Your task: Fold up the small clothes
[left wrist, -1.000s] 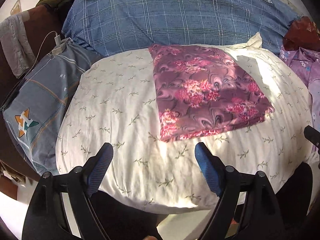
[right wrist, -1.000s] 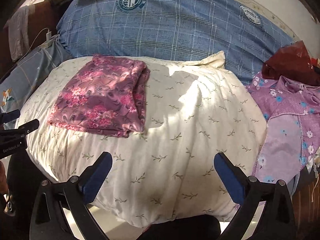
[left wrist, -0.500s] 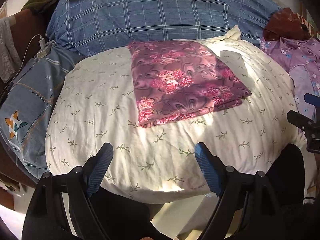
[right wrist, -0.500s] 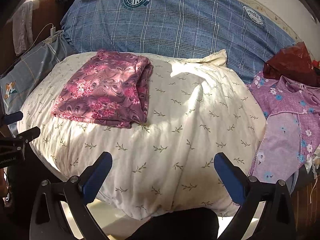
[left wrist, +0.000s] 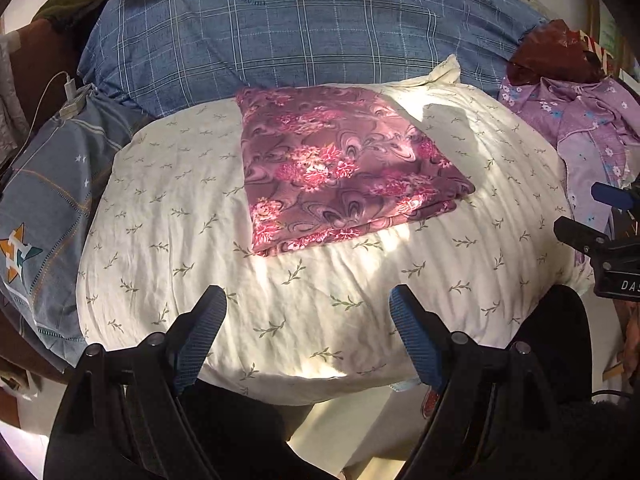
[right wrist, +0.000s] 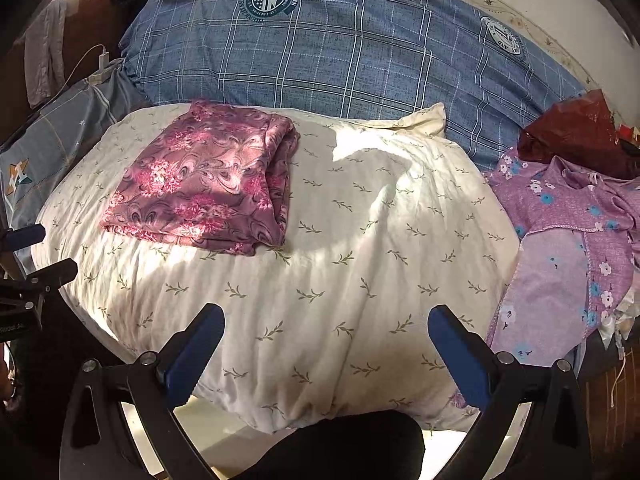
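Observation:
A folded maroon floral cloth (left wrist: 344,172) (right wrist: 208,184) lies flat on a cream leaf-print pillow (left wrist: 168,216) (right wrist: 360,264). My left gripper (left wrist: 308,308) hovers open over the pillow's near edge, short of the cloth, with nothing between its blue pads. Wide open too, my right gripper (right wrist: 326,332) hangs above the pillow's near edge, to the right of the cloth, holding nothing. In the left wrist view the right gripper (left wrist: 600,220) shows at the right edge. The left gripper (right wrist: 36,256) shows at the left edge of the right wrist view.
A lilac flowered garment (right wrist: 568,240) (left wrist: 580,132) lies crumpled to the right of the pillow, with a dark red bag (right wrist: 576,132) behind it. A blue plaid pillow (right wrist: 340,52) sits behind. A grey-blue cloth (left wrist: 44,208) and a white charger (left wrist: 70,92) are at the left.
The left wrist view has swung right and drawn back a little: the folded cloth sits farther from the fingers, and the right gripper shows more. The cloth itself has not moved.

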Motion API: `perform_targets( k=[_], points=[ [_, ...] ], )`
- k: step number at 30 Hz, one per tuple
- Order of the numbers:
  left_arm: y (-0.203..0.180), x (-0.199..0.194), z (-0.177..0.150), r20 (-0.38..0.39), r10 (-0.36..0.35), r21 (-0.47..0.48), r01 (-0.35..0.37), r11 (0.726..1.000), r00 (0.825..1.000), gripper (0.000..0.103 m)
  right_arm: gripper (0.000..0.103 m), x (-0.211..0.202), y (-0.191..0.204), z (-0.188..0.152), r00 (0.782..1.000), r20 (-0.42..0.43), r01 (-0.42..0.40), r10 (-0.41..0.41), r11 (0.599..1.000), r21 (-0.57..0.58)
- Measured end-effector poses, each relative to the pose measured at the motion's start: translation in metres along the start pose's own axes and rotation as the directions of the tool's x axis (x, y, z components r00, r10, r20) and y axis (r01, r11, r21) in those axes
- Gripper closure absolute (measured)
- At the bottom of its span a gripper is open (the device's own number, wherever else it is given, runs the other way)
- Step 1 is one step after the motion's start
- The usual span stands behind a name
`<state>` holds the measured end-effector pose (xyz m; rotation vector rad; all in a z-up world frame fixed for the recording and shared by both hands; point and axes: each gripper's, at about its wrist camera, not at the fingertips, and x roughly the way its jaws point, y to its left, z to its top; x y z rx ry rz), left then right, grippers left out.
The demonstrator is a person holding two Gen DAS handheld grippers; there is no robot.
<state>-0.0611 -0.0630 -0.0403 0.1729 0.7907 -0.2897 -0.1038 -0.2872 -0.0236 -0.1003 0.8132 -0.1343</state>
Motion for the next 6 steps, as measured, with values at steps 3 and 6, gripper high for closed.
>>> perform_targets(
  k=[3,6],
  points=[
    [-0.0015,0.0009,0.0004,-0.006,0.004,0.006,-0.004,1.0,1.0,0.019,0.001,0.0018,0.0002,0.0002,1.0,-0.01,0.0,0.0,1.0,-0.006],
    [-0.0014,0.0019,0.001,-0.011,0.009,0.0,-0.009,1.0,1.0,0.019,0.001,0.0031,0.0006,-0.0002,1.0,-0.016,0.011,-0.012,1.0,-0.014]
  ],
)
